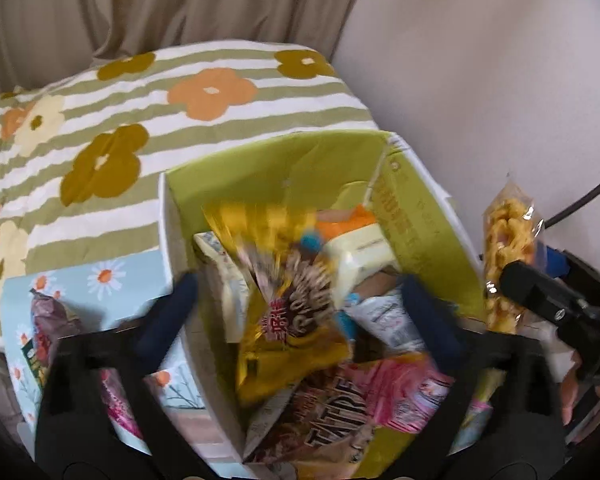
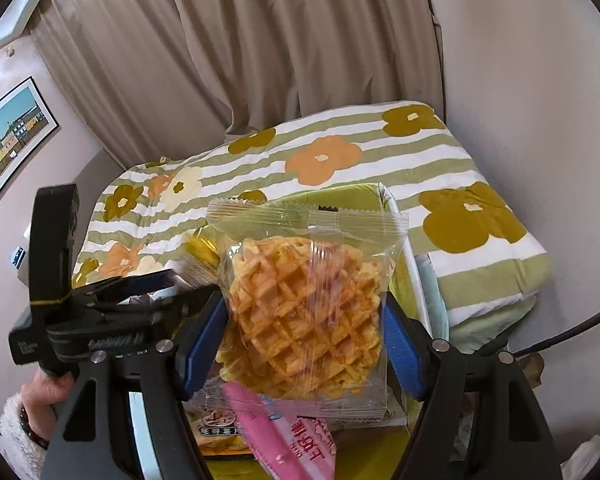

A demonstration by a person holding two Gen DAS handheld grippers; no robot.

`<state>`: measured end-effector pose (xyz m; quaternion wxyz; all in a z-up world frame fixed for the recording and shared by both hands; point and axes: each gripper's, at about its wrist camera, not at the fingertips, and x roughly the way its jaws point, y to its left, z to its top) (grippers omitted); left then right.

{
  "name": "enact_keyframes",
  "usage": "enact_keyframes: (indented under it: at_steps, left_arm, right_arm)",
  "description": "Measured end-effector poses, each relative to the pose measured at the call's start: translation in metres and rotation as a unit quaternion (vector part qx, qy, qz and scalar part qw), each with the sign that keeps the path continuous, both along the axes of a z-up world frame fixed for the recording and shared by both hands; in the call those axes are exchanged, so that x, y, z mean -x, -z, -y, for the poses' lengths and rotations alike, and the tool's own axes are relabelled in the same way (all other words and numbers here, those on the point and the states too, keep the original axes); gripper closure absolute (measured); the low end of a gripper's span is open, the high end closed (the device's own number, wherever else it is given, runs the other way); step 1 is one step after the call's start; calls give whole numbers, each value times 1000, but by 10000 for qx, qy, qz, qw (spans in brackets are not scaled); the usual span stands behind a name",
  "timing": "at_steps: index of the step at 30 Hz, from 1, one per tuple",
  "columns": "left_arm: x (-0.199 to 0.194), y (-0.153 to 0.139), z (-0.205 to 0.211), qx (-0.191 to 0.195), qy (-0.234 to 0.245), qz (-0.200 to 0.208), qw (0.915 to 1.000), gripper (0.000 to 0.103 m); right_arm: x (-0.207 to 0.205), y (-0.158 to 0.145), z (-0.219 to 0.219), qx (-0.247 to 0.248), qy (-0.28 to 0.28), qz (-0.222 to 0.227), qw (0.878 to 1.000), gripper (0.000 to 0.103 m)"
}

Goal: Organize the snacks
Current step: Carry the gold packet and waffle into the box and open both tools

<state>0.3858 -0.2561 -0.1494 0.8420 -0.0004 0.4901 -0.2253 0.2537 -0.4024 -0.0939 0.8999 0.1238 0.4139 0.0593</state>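
Beside the flowery blanket (image 2: 340, 160), your right tongs (image 2: 304, 332) pinch the light, crumbly waffle pack (image 2: 304, 304) by its sides, while your left tongs (image 1: 300, 304) are spread over the snack box (image 1: 420, 216).

A bedroom at home

A flowered quilt (image 2: 340, 168) lay below beige curtains (image 2: 228, 52) (a framed picture (image 2: 14, 136) hung nearby).

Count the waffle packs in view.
1: a clear waffle pack clamped in the right gripper above the green box. More may lie hidden under the box's other snacks.
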Motion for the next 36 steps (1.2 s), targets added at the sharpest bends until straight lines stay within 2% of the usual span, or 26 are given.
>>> enact_keyframes:
  at_steps: [6,17,19,21,25,30,36]
  left_arm:
    - [16,4,-25,52,-299,44,9995,1]
    - [36,8,-51,-246,-701,80,9972,1]
    - [40,7,-56,-294,-774,124,9965,0]
    - [45,5,-62,-296,-871,163,9956,1]
    - [52,6,-74,-262,-995,147,9946,1]
    - [63,9,-89,-294,-1011,126,9944,1]
    - [76,-4,-116,-264,-1119,216,9931,0]
  right_arm:
    - [-13,14,3,-9,-122,-206,9997,33]
    - [-42,27,-7,211,-393,-400,9982,30]
    - [-44,31,-11,285,-416,-353,9981,9]
    - [-42,31,-12,328,-421,-326,9980,2]
    - [-28,23,-14,467,-418,-95,9980,2]
    - [-16,13,-25,496,-502,-90,9975,2]
    - [-2,-8,-47,516,-530,96,9972,2]
